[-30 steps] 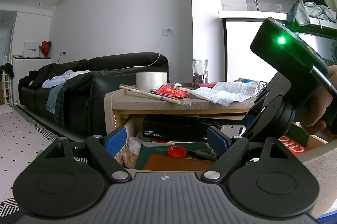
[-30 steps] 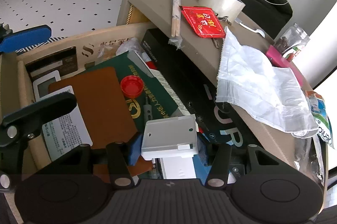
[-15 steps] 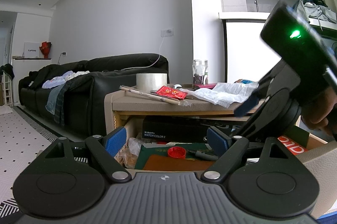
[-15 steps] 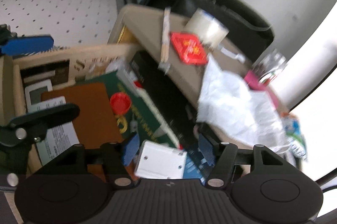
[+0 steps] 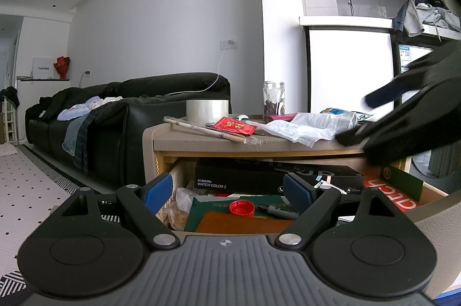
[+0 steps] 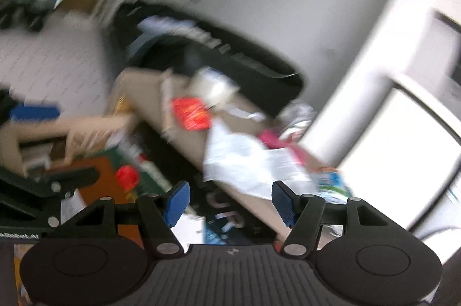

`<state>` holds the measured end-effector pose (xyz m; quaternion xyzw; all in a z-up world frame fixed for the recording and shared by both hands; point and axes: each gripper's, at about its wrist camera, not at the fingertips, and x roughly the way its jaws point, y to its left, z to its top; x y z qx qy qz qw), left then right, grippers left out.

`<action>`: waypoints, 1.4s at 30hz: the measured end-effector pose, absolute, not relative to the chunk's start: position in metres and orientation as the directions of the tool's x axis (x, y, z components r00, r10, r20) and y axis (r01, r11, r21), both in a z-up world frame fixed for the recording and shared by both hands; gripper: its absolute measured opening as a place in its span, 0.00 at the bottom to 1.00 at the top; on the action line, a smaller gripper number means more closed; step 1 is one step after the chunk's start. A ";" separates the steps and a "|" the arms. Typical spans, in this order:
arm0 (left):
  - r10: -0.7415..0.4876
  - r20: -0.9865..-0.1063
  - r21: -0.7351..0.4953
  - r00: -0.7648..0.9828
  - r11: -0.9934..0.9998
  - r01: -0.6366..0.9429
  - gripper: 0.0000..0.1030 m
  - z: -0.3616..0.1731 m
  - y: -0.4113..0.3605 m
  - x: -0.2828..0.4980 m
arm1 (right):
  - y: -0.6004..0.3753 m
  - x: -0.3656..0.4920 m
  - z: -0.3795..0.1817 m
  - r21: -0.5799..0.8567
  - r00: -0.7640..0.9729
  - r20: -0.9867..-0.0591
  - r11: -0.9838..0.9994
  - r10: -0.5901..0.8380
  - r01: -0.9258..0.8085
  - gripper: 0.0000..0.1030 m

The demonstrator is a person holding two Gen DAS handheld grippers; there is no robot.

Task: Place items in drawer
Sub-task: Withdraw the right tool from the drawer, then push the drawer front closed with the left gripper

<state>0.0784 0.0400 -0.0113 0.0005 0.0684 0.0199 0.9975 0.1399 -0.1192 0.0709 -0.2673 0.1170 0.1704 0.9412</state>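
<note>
The drawer [image 5: 440, 208] under the beige side table [image 5: 259, 143] stands pulled out and holds a black watch box [image 5: 259, 180], a red cap [image 5: 242, 208], a pen [image 5: 278, 210] and a brown wallet [image 5: 245, 224]. My left gripper [image 5: 227, 192] is open at the drawer's front edge, with nothing between its fingers. My right gripper [image 6: 229, 203] is open and empty above the drawer's right end; it shows blurred in the left wrist view [image 5: 417, 110]. On the tabletop lie a tape roll [image 5: 207, 110], a red packet [image 5: 234, 126], chopsticks [image 5: 201, 129] and a white plastic bag [image 5: 311, 127].
A glass jar [image 5: 273, 97] and a pink item [image 6: 273, 140] stand at the back of the tabletop. A black sofa [image 5: 115, 110] with clothes on it runs along the left. The right wrist view is heavily motion-blurred.
My right gripper opened, let go of the small white box into the drawer, then rose and swung up toward the tabletop. My left gripper has stayed still.
</note>
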 end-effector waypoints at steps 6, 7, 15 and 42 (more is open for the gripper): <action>0.040 -0.132 0.004 0.990 0.999 -0.040 0.84 -0.013 0.040 0.077 | -0.155 0.114 0.066 -0.248 0.953 -0.207 0.931 0.220 -0.269 0.64; 0.040 -0.131 0.004 0.991 0.999 -0.040 0.84 -0.014 0.040 0.077 | -0.158 0.110 0.064 -0.229 0.958 -0.197 0.940 0.209 -0.252 0.63; 0.040 -0.124 0.004 0.991 0.999 -0.039 0.84 -0.015 0.041 0.079 | -0.175 0.075 0.043 -0.081 0.976 -0.140 0.980 0.167 -0.179 0.60; 0.040 -0.106 0.003 0.994 0.999 -0.040 0.84 -0.022 0.039 0.074 | -0.111 0.000 -0.046 -0.008 0.983 -0.134 0.991 0.129 -0.131 0.54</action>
